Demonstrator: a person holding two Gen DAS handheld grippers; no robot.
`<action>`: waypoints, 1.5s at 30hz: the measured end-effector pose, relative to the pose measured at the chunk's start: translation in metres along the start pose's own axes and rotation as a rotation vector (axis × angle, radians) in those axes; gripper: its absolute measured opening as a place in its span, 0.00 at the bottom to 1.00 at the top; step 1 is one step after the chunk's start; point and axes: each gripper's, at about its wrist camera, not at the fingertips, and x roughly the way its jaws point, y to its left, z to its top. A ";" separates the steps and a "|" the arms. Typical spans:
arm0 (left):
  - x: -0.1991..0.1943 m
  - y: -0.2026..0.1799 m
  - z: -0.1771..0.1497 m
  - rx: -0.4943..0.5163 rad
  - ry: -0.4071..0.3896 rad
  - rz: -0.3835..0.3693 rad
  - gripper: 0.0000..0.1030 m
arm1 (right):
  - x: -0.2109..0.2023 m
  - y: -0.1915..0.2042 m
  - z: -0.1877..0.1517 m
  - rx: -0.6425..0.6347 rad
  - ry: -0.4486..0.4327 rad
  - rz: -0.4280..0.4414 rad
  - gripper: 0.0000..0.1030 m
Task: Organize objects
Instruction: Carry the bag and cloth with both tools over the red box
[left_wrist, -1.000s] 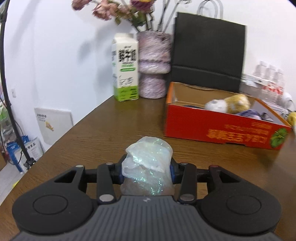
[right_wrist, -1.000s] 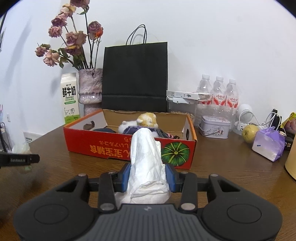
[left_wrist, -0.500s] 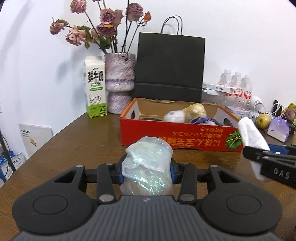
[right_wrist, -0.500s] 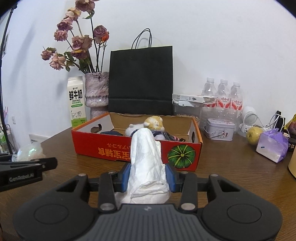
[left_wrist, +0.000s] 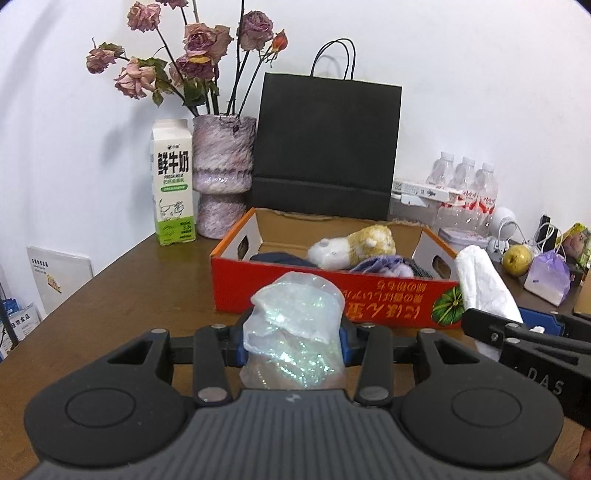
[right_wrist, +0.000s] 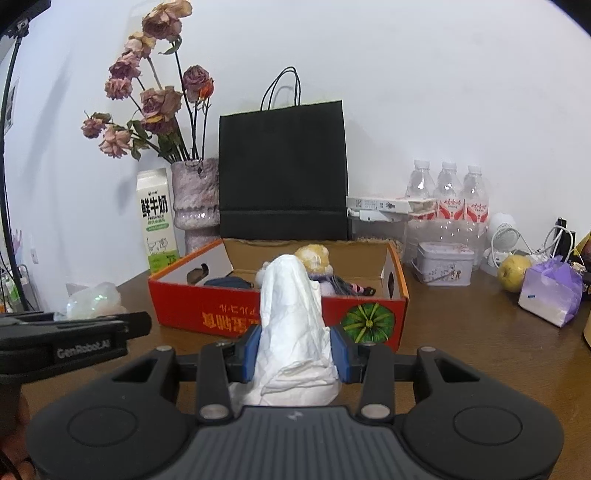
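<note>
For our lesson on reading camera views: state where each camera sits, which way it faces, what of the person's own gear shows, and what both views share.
Left wrist: sits on the left claw, faces forward over the table at the red box; shows its own claw shut on an iridescent bag, plus the right claw at right.
Right wrist: sits on the right claw, faces the same box; shows its claw shut on a white bag, the left claw at left.
Shared: box, black paper bag, milk carton, vase.
</note>
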 end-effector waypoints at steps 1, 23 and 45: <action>0.002 -0.002 0.003 -0.001 -0.006 -0.001 0.42 | 0.002 0.000 0.002 -0.004 -0.005 -0.002 0.38; 0.062 -0.002 0.051 -0.056 -0.073 -0.020 0.42 | 0.066 0.000 0.039 -0.053 -0.057 -0.017 0.38; 0.134 -0.001 0.084 -0.045 -0.091 -0.021 0.42 | 0.140 -0.029 0.070 -0.031 -0.066 -0.069 0.38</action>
